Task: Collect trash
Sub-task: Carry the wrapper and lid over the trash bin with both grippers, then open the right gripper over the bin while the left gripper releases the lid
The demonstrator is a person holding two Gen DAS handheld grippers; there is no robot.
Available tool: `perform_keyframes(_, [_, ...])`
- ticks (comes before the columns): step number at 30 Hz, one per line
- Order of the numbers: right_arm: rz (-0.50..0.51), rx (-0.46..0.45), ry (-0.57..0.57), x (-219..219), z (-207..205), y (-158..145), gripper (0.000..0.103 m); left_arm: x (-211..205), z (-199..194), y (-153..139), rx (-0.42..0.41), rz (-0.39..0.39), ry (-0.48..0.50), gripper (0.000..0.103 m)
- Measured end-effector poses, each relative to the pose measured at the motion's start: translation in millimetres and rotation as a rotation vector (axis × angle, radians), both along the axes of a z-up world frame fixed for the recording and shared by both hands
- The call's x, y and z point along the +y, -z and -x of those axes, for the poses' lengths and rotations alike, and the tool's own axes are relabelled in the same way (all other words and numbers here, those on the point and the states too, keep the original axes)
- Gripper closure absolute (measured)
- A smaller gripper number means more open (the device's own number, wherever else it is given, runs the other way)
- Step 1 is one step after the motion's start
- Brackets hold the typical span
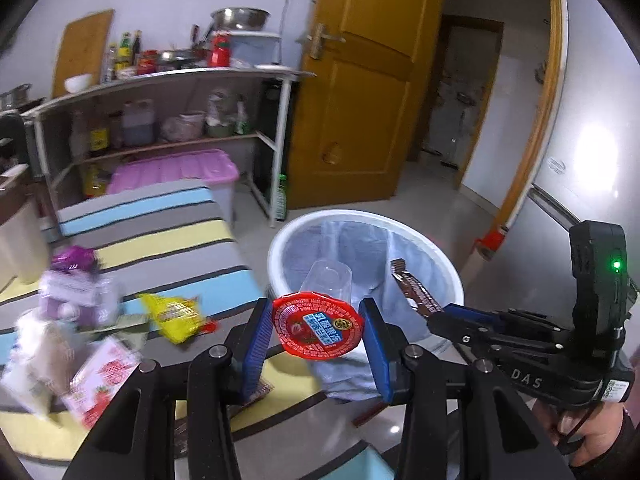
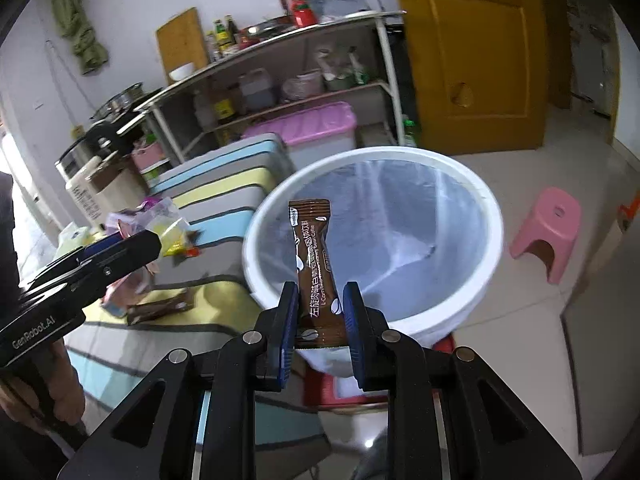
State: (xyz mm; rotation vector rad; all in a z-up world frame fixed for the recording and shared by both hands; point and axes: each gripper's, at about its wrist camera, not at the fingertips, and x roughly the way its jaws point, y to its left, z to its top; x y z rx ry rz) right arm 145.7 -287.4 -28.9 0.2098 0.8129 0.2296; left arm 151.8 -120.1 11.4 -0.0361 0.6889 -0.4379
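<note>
My left gripper [image 1: 318, 326] is shut on a clear plastic cup with a red foil lid [image 1: 318, 326] and holds it at the near rim of the white trash bin [image 1: 280, 240]. My right gripper [image 2: 320, 312] is shut on a brown coffee sachet [image 2: 314, 260] that stands upright over the near rim of the bin [image 2: 492, 216]. The right gripper with the sachet [image 1: 412, 292] also shows in the left wrist view. More wrappers lie on the striped table: a yellow packet [image 1: 176, 316], a purple packet [image 1: 74, 284], a strawberry packet [image 1: 100, 380] and a brown sachet [image 2: 160, 308].
The bin has a bluish liner and stands on the tiled floor beside the striped table [image 1: 168, 236]. A pink stool [image 2: 548, 228] is right of the bin. A metal shelf rack [image 1: 168, 80] with bottles, a pink-lidded box [image 1: 176, 168] and a yellow door [image 1: 360, 80] stand behind.
</note>
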Motion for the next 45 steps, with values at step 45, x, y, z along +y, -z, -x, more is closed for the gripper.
perform_keyframes(45, [-0.035,-0.04,-0.106,45.1,25.1,-9.2,0.061,53.8,30.7,3.1,-0.006,0.041,-0.102,0.058])
